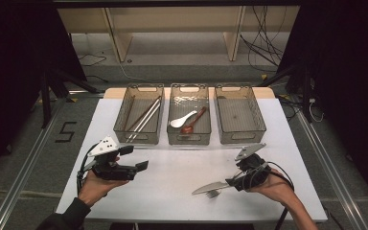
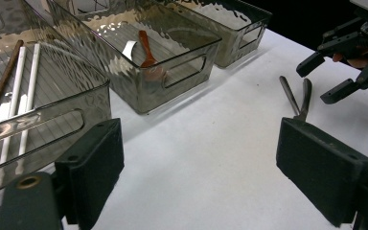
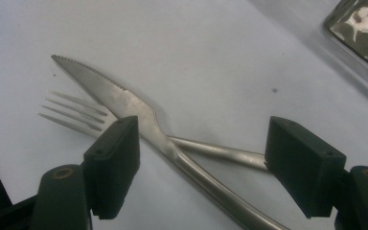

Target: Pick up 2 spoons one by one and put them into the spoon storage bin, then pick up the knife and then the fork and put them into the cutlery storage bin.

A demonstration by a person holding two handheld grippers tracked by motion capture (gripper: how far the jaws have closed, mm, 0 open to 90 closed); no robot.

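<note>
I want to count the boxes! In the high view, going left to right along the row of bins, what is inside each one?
Left bin with chopsticks → middle bin with white spoon and brown spoon → right bin, nothing inside.

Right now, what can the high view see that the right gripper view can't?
The high view alone takes in the left claw, the chopsticks in the left bin, and the white spoon and red-brown spoon in the middle bin. The right gripper view alone reveals the knife's saw-toothed edge and that it lies across the fork. Both show the open right claw over them on the white table.
</note>
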